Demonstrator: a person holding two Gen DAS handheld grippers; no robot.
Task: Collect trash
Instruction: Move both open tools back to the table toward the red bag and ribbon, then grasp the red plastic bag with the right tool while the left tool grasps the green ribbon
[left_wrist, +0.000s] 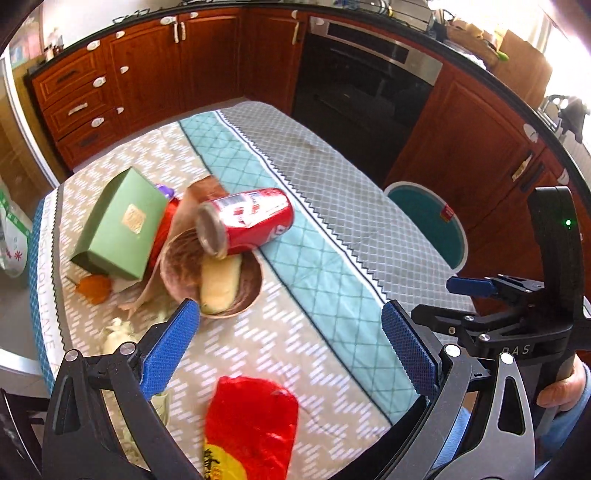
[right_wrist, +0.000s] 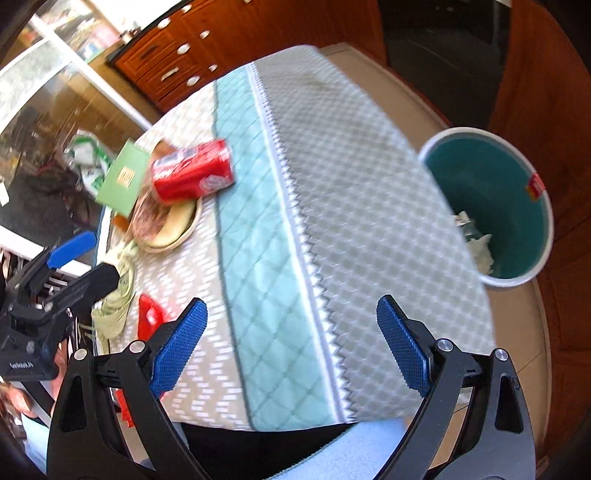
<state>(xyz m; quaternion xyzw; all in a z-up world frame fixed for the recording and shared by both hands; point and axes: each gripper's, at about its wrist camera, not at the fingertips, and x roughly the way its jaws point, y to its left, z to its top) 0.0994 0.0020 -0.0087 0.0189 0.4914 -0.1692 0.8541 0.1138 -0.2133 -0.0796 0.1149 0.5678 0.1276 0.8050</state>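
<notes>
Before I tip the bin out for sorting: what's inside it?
White crumpled scraps lie in the teal bin; the tablecloth edge hides the rest of its bottom.

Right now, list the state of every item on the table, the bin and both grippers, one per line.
Left gripper: open, holding nothing.
Right gripper: open, holding nothing.
Red can: on its side, resting on the bowl's rim.
Bowl: upright, holds a pale piece of food.
Green box: closed, tilted, leaning on clutter.
Red wrapper: crumpled, flat on the cloth.
Bin: upright, open, some trash inside.
</notes>
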